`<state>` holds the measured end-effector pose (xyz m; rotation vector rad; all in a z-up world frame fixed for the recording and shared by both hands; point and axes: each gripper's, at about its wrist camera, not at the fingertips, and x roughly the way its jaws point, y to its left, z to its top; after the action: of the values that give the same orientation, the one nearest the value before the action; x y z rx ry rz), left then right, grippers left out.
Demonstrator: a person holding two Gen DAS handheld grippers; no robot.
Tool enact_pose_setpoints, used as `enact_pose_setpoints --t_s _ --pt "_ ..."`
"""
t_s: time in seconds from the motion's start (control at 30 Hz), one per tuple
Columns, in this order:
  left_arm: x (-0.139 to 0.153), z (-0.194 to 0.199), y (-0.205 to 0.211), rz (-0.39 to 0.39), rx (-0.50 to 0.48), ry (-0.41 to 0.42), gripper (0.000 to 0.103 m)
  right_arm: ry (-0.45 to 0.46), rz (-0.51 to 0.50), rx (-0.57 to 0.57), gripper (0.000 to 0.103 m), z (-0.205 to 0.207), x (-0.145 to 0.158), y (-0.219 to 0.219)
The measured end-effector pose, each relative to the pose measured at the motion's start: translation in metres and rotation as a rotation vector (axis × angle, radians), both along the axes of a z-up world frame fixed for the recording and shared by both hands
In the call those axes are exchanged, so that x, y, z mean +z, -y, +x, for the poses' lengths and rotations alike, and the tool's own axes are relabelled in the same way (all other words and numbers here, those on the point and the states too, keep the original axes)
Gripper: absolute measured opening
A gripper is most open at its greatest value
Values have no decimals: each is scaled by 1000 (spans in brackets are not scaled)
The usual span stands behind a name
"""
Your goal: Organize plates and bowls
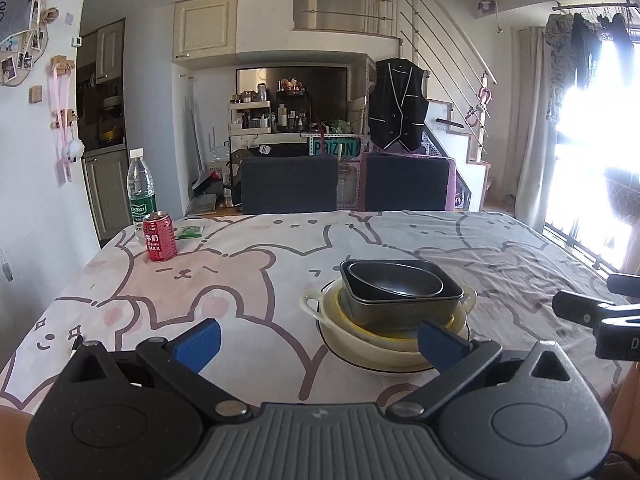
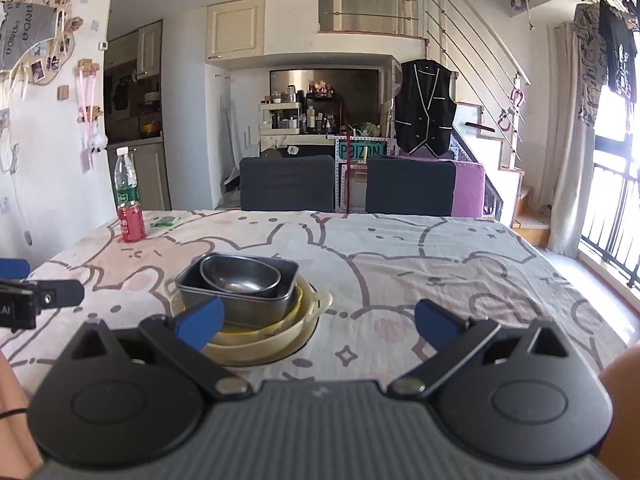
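One stack of dishes stands on the cartoon-bear tablecloth. A dark oval bowl (image 1: 396,280) (image 2: 240,276) sits inside a dark rectangular pan (image 1: 404,304) (image 2: 236,302). Both rest in a cream two-handled dish (image 1: 316,304) (image 2: 316,304) on a white plate (image 1: 360,356) (image 2: 264,354). My left gripper (image 1: 320,340) is open, with the stack just ahead of its right blue fingertip. My right gripper (image 2: 318,320) is open too, the stack just beyond its left fingertip. Neither holds anything.
A red milk can (image 1: 160,236) (image 2: 131,220), a water bottle (image 1: 141,188) (image 2: 125,178) and a green packet (image 1: 190,231) stand at the table's far left. Two dark chairs (image 1: 290,184) (image 2: 410,186) line the far edge. The right gripper's body (image 1: 600,316) shows at right in the left wrist view.
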<state>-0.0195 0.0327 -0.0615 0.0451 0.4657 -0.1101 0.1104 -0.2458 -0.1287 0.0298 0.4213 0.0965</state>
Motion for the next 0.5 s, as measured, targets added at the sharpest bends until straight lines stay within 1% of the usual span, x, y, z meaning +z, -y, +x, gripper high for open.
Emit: enact_pose_setpoints --t_s 0.5 --pt "0 -3 1 8 -4 0 103 0 -3 -1 103 -1 0 2"
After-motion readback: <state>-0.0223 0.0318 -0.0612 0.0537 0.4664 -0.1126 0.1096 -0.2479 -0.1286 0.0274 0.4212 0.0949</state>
